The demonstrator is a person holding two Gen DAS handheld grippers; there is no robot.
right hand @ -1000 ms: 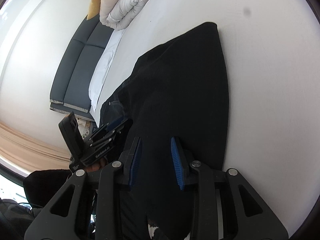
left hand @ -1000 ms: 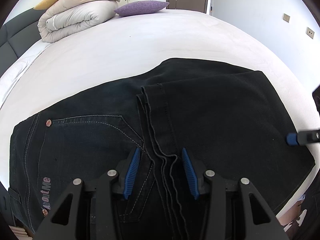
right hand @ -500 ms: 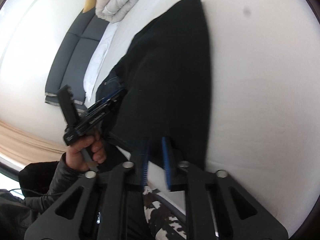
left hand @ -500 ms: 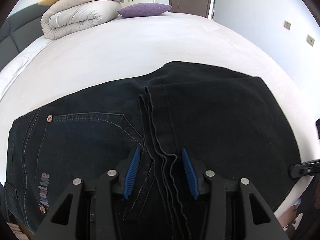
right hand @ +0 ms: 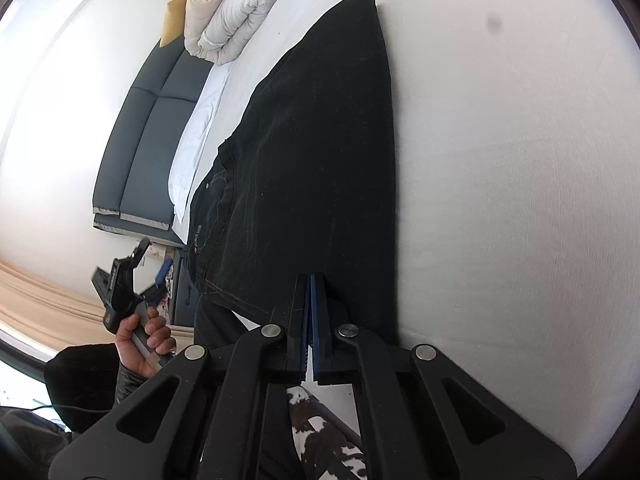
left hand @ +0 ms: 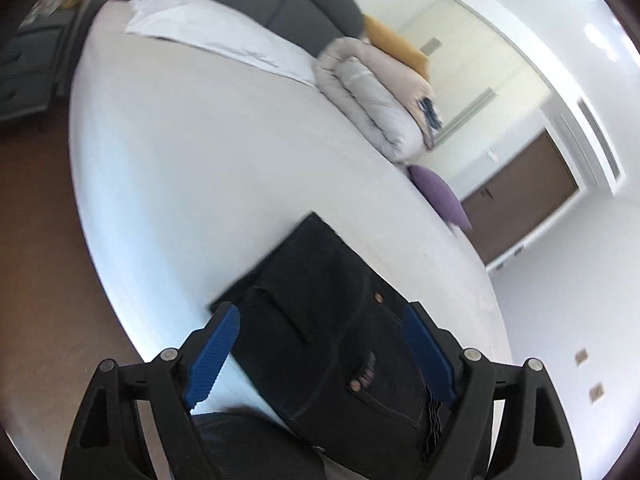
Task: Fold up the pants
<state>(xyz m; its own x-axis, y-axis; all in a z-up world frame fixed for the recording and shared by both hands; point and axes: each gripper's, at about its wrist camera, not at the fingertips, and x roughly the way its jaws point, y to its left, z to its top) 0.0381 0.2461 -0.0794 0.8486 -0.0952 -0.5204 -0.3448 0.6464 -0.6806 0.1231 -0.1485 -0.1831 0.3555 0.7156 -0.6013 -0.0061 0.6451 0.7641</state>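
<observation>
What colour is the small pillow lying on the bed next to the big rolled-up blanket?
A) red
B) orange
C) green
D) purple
D: the small pillow lying on the bed just past the rolled-up blanket is plainly purple in the left wrist view.

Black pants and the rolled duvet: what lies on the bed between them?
Nothing. In the left wrist view the stretch from the black pants to the rolled duvet is bare white sheet; the purple cushion sits off to one side.
</observation>
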